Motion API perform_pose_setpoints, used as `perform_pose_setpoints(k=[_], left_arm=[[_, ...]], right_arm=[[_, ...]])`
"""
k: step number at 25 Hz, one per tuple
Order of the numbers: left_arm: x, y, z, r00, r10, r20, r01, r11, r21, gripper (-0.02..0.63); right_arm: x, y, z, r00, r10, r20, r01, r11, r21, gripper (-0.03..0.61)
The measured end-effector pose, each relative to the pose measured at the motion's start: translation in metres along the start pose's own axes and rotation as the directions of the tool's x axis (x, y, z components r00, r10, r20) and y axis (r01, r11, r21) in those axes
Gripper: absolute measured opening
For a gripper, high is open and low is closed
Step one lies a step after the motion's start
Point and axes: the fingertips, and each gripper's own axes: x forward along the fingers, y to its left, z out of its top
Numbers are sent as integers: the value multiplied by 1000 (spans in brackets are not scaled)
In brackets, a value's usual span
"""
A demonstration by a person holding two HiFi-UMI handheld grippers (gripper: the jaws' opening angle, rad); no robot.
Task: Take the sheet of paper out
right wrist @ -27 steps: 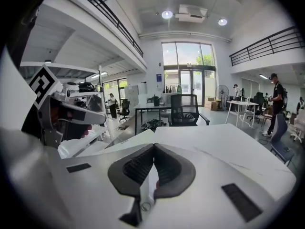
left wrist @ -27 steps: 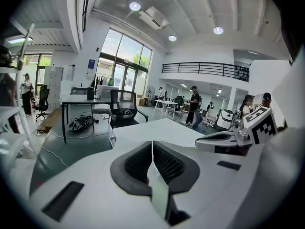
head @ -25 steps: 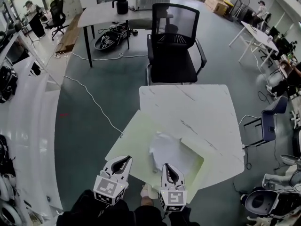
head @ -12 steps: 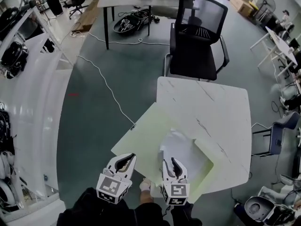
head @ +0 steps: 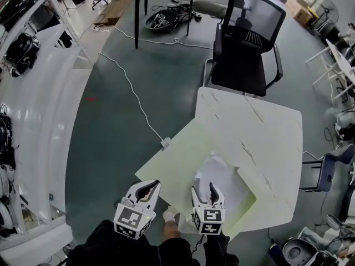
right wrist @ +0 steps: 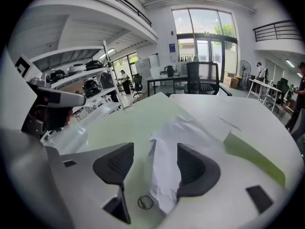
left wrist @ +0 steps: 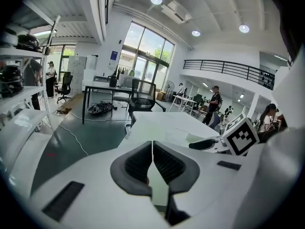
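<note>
A crumpled white sheet of paper (head: 221,175) lies on a large pale green folder (head: 175,162), which rests on the white marble-look table (head: 266,132). My right gripper (head: 205,192) is at the paper's near edge. Its jaws are opening, and a raised fold of the paper (right wrist: 167,147) stands between them close to the right pad, unpressed. A green flap (right wrist: 252,156) of the folder runs along the paper's right side. My left gripper (head: 146,188) hovers at the folder's near left edge, and in the left gripper view this gripper (left wrist: 152,163) is shut on nothing.
A black office chair (head: 247,43) stands at the table's far side. A white cable (head: 130,90) crosses the floor to a small white plug (head: 165,143) at the folder's edge. Shelving (head: 33,93) lines the left, and a blue chair (head: 327,170) stands at the right.
Both grippers have sunk toward the table. The right gripper's jaws went from shut to wide apart around the paper's near fold. The left gripper stayed shut.
</note>
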Motion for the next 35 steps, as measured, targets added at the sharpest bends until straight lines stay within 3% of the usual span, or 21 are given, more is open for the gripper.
perform_pose_setpoints(k=[6, 11, 15, 35], left_arm=[[5, 8, -13, 1000, 9, -19, -10, 1000, -26, 28], [6, 14, -18, 999, 14, -33, -15, 999, -36, 28], [7, 13, -19, 999, 14, -32, -15, 999, -38, 28], [-23, 11, -5, 1000, 14, 9, -14, 1000, -26, 28]], right_arm=[[22, -1, -17, 998, -2, -67, 1, 1000, -4, 278], [29, 4, -20, 995, 21, -96, -20, 1000, 7, 100], [28, 1, -21, 995, 14, -94, -13, 1000, 21, 22], [1, 17, -1, 999, 13, -38, -11, 999, 46, 18]])
